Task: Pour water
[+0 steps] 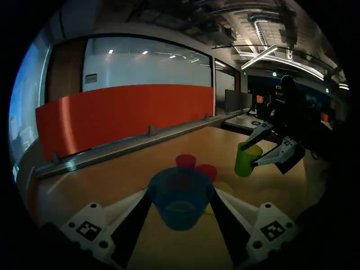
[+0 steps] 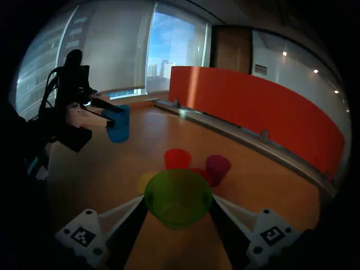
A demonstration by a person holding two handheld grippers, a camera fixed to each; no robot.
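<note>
I'm holding blue cup [image 1: 181,204] clamped in left claw [image 1: 180,194], green cup [image 2: 178,202] clamped in right claw [image 2: 178,197]. Green cup hanging at two o'clock from left claw, apart, both above surface [image 1: 112,175]; I'm reckoning gap needs closing.

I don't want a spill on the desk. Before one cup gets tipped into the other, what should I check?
1. Left gripper jaws pressing both sides of the blue cup: ok.
2. Right gripper jaws pressing both sides of the green cup: ok.
3. Both cups roughly upright: ok.
4. Water in either cup: cannot tell.
5. Cup rims close enough to pour: not ok, they are well apart.
6. Red cup on the table out of the way: cannot tell.
</note>
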